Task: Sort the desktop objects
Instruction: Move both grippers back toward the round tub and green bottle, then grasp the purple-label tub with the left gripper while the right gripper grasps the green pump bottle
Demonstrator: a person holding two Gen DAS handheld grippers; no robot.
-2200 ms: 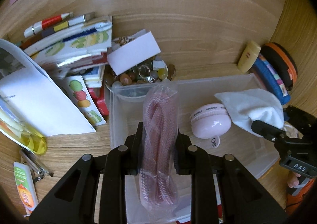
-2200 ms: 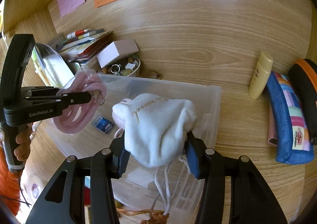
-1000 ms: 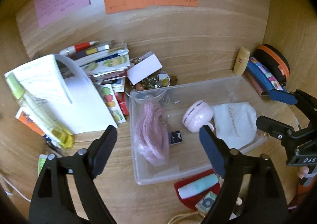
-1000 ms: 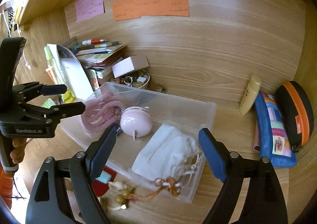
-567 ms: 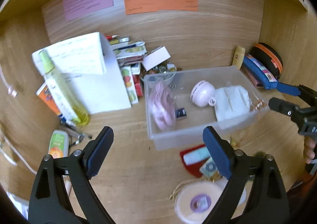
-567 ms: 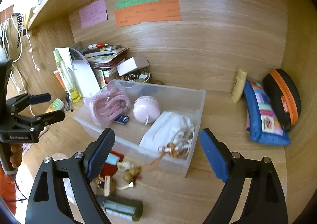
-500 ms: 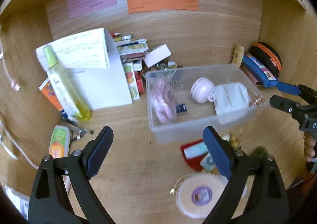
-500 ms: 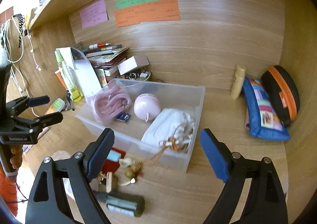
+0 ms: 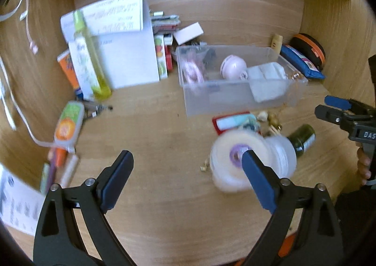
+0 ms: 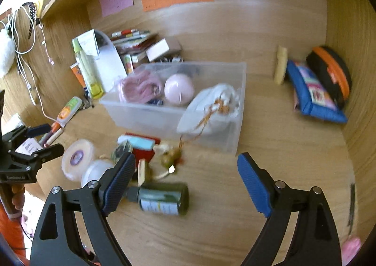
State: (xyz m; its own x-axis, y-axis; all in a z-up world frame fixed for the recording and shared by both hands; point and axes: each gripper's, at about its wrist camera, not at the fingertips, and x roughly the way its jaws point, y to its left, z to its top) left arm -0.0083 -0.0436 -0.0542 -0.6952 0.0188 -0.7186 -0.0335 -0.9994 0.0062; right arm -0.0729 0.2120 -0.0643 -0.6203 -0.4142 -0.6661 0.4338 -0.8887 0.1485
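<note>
A clear plastic bin (image 9: 235,99) (image 10: 164,117) sits mid-desk. In it lie a bagged pink cord (image 9: 192,72) (image 10: 138,87), a pink round case (image 9: 232,68) (image 10: 179,88) and a white drawstring pouch (image 9: 268,77) (image 10: 209,106). In front of the bin lie a white tape roll (image 9: 237,155) (image 10: 77,157), a dark green bottle (image 9: 303,137) (image 10: 164,199), a red card with a teal tube (image 9: 231,121) (image 10: 141,142) and small trinkets (image 10: 171,157). My left gripper (image 9: 186,179) is open and empty, back from the bin. My right gripper (image 10: 185,176) is open and empty above the bottle.
A white box (image 9: 127,52), a yellow spray bottle (image 9: 90,54) and stacked books (image 9: 164,30) stand at the back left. An orange-labelled tube (image 9: 69,122) and pens lie at the left. A blue pouch (image 10: 312,94), a black-orange case (image 10: 331,73) and a tan tube (image 10: 280,67) lie at the right.
Both grippers let go of the pink cord and the white pouch into the bin, opened, and pulled back toward the desk's front. More of the loose items in front of the bin now show.
</note>
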